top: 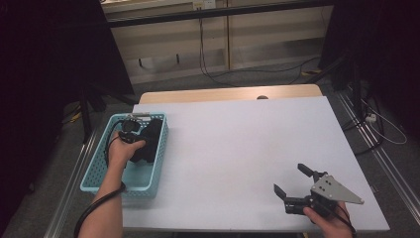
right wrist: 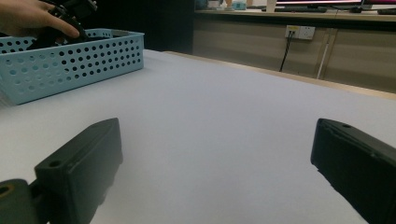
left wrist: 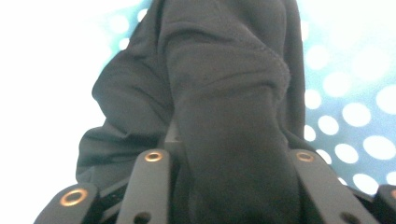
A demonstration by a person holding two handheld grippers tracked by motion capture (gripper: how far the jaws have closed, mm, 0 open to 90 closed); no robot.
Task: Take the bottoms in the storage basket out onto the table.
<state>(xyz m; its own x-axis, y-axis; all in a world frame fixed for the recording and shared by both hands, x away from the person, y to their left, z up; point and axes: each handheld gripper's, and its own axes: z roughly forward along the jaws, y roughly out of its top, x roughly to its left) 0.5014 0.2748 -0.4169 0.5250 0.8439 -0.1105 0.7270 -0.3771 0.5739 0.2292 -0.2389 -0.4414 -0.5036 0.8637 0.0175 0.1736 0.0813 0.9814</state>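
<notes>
A black cloth [top: 154, 133] lies bunched in a light blue perforated basket [top: 94, 171] at the table's left edge. My left gripper [top: 140, 145] reaches down into the basket, held by a hand. In the left gripper view a thick fold of the black cloth [left wrist: 224, 70] sits between the two jaws of the left gripper [left wrist: 229, 156], which press on it from both sides. My right gripper [top: 288, 177] rests low over the table's front right, open, with nothing between its jaws. The right gripper view shows the right gripper [right wrist: 217, 140] wide apart over bare white table.
The white table [top: 237, 139] stretches between the basket and the right gripper. The basket [right wrist: 70, 60] stands far left in the right gripper view, with the other hand [right wrist: 32, 18] over it. Cables and dark stands lie on the floor beyond the table.
</notes>
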